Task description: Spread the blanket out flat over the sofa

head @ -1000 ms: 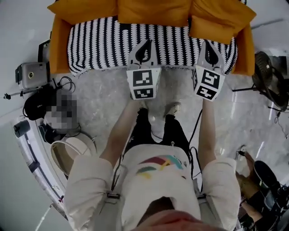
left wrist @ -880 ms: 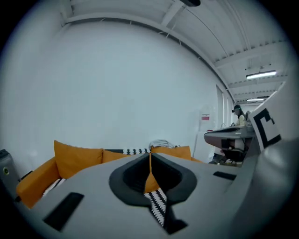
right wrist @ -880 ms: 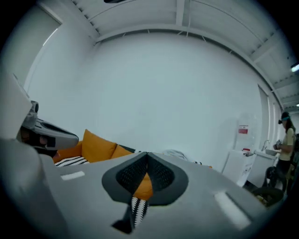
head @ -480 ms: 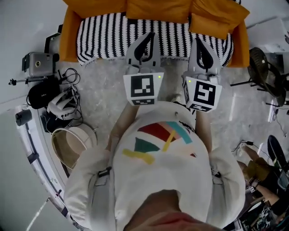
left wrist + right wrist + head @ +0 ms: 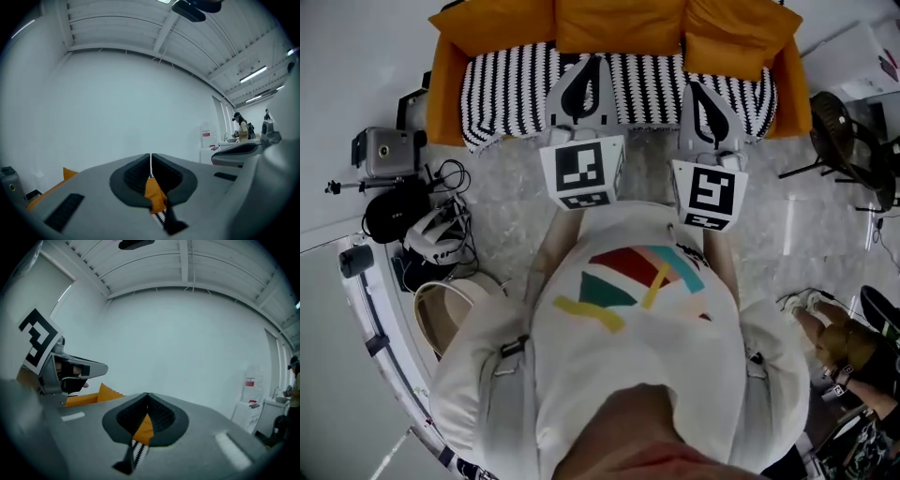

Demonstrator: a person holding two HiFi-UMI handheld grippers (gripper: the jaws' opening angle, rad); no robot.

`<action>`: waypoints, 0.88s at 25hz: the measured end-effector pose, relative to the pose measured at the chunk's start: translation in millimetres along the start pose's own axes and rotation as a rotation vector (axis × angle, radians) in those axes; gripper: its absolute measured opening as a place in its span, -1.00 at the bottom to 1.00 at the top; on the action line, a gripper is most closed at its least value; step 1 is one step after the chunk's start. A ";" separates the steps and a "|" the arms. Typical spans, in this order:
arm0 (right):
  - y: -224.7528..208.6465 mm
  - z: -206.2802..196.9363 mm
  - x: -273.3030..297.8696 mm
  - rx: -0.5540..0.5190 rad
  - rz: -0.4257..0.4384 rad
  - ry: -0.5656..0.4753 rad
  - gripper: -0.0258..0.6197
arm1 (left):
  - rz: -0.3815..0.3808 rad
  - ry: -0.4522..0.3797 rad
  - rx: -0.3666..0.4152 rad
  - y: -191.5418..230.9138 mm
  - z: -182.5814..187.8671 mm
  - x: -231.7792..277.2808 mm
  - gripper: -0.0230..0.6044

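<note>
Black-and-white blanket [image 5: 511,89] covers the orange sofa [image 5: 445,84] seat; probably flat, but parts are hidden. My left gripper [image 5: 150,161] and right gripper [image 5: 147,399] are closed and empty. Spreading looks done; next I'd check the edges.

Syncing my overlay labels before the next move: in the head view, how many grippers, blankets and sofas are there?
Grippers: 2, the left gripper and the right gripper, both shut with nothing held.
Blankets: 1, the striped blanket lying over the seat.
Sofas: 1, the orange sofa.
Total: 4.
</note>
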State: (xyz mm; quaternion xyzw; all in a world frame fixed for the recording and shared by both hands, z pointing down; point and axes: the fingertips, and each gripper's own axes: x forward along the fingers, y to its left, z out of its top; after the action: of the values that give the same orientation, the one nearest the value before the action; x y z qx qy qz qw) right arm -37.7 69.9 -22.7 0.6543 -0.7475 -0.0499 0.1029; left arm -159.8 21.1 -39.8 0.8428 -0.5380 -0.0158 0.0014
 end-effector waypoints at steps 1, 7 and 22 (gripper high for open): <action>-0.9 1.4 -0.4 -0.004 -0.004 -0.003 -0.91 | -0.005 -0.005 0.004 -2.2 2.1 1.1 -0.86; -6.3 5.5 -5.5 -0.010 -0.023 -0.010 -0.91 | -0.039 -0.006 -0.004 -13.8 3.2 3.1 -0.86; -9.0 7.3 -8.1 -0.013 -0.032 -0.019 -0.91 | -0.038 -0.007 0.053 -15.8 4.2 2.7 -0.86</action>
State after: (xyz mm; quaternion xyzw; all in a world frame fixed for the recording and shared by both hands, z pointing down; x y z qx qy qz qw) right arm -29.6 76.3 -32.4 0.6651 -0.7374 -0.0627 0.0994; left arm -144.5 25.4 -44.4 0.8525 -0.5221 -0.0048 -0.0232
